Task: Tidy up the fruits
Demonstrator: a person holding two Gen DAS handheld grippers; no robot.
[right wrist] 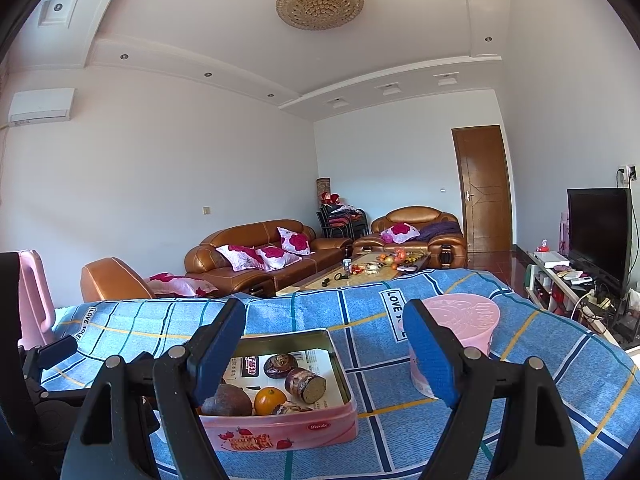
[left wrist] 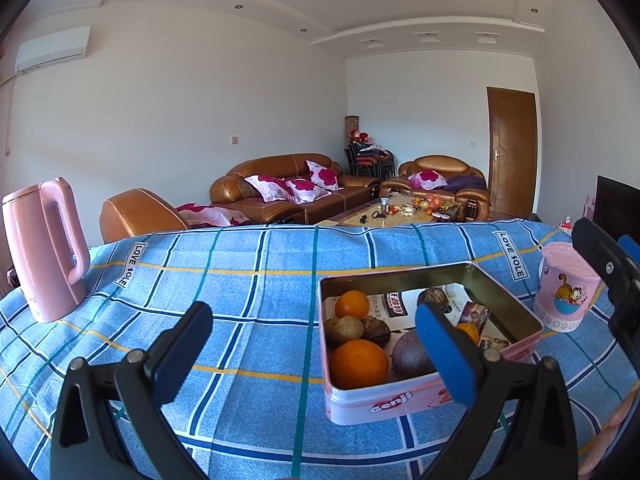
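On the desk (left wrist: 240,280), both tools, left (left wrist: 316,348) and right (right wrist: 324,344), are hovering spread wide (gripping nothing) near the tin (left wrist: 400,400) holding 3 oranges (left wrist: 359,364).

You are in a home living room. Take the sofa (right wrist: 256,256) as your mark: an armchair (right wrist: 412,236) stands to its right, a coffee table (right wrist: 360,272) cluttered with small things sits in front of it, a wooden door (right wrist: 482,188) lies beyond the armchair, a TV (right wrist: 598,236) faces it, and an air conditioner (right wrist: 42,105) hangs high on its left.
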